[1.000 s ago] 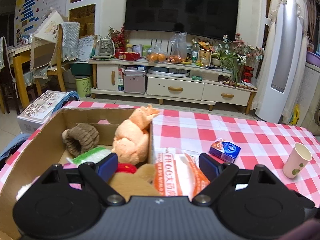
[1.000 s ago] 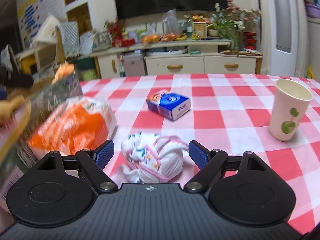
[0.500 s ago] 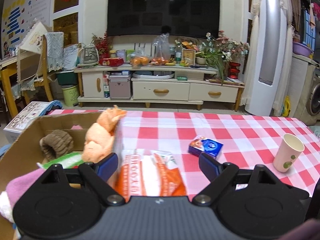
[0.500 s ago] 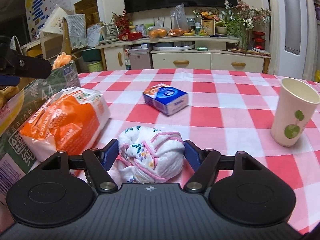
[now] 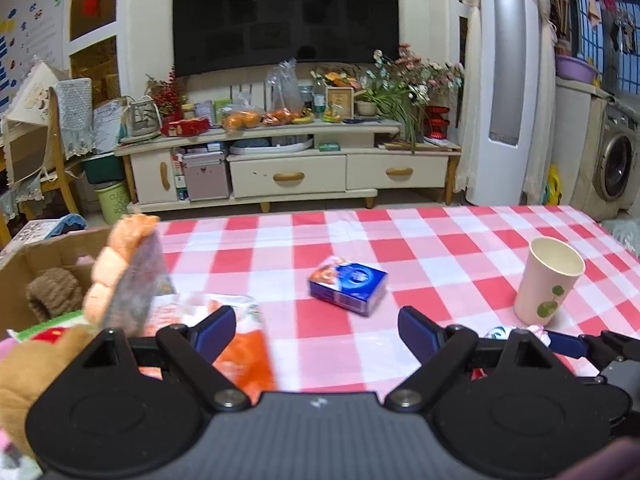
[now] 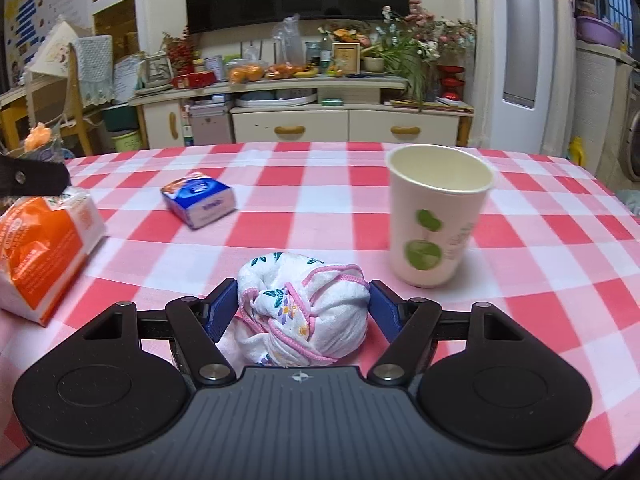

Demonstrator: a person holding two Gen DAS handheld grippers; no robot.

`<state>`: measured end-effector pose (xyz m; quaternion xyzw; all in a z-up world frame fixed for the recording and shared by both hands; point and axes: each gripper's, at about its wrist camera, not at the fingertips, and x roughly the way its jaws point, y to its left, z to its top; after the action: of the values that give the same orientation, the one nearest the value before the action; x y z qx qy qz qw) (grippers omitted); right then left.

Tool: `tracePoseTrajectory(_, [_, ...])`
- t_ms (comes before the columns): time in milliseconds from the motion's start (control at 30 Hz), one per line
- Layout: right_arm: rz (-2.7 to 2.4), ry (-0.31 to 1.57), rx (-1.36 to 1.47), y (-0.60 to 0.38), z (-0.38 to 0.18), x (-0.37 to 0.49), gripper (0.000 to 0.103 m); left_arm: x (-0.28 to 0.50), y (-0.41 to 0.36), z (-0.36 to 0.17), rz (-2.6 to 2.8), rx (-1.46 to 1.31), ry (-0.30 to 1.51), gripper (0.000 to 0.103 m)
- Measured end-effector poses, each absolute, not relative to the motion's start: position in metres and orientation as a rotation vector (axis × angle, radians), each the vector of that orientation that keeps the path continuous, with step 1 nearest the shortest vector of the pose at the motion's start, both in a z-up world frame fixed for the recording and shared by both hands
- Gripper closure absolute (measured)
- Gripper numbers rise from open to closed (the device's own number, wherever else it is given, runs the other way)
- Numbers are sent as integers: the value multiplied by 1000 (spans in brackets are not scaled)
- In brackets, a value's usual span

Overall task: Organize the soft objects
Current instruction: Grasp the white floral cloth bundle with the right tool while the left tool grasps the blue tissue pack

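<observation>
Nearest to us, our right hand-held gripper (image 6: 302,310) has closed its blue pads against both sides of a bundled white cloth (image 6: 304,312) with floral print and pink trim, and the bundle sits between the fingers at the near edge of the worktop (image 6: 320,200), which is covered in a red-and-white checked cloth. Whether the bundle is lifted or resting we cannot tell.

Our left hand-held gripper (image 5: 316,330) is spread wide with nothing between its fingers, held above the checked cloth.

Just past the right gripper, toward the right edge, a paper cup (image 6: 438,216) with green dots stands upright. Toward the left edge lies an orange-and-white soft package (image 6: 40,248), and the left view shows it near the wall of a cardboard box (image 5: 44,248) at the left edge. In that box we see a brown plush (image 5: 36,364) close to us, an orange plush (image 5: 116,268) leaning at the box's right wall, and a brown knitted item (image 5: 54,292) further in.

Nearer the middle of the worktop, apart from the cup and the package, lies a small blue tissue pack (image 6: 198,198).

Beyond the far edge stand a cream TV cabinet (image 5: 288,168) and a dark television (image 5: 286,16).
</observation>
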<state>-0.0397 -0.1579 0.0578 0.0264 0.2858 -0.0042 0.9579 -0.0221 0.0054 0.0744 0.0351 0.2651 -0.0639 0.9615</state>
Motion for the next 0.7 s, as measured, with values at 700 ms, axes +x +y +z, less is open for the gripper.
tracePoseTrajectory(700, [18,614,153,-176,54,-31,3,100,-72,20,57,27,636,15])
